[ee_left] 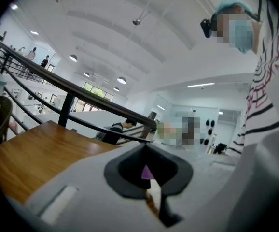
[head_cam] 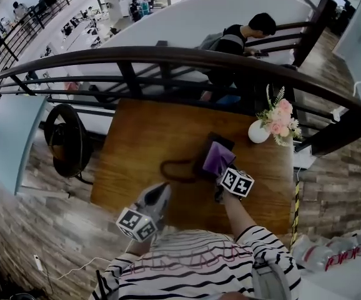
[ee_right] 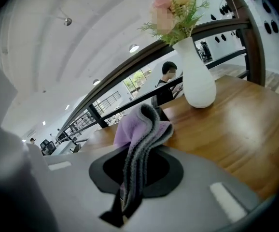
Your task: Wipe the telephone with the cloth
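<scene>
A dark telephone [head_cam: 205, 150] lies on the wooden table [head_cam: 143, 136], and its cord [head_cam: 173, 175] loops to the left. My right gripper [head_cam: 222, 169] is shut on a purple and grey cloth [head_cam: 218, 157], which rests on the telephone's right part. In the right gripper view the cloth [ee_right: 140, 129] rises folded out of the right gripper [ee_right: 130, 180] and hides the telephone. My left gripper [head_cam: 161, 191] hovers over the table's near edge, left of the cord and apart from the telephone. In its own view the left gripper [ee_left: 151, 190] stands shut with nothing in it.
A white vase [head_cam: 258, 132] with pink flowers [head_cam: 279, 119] stands at the table's far right corner, near the telephone; it also looms in the right gripper view as the vase [ee_right: 197, 76]. A dark curved railing [head_cam: 168, 58] runs behind the table. A black round chair [head_cam: 68, 139] stands to the left.
</scene>
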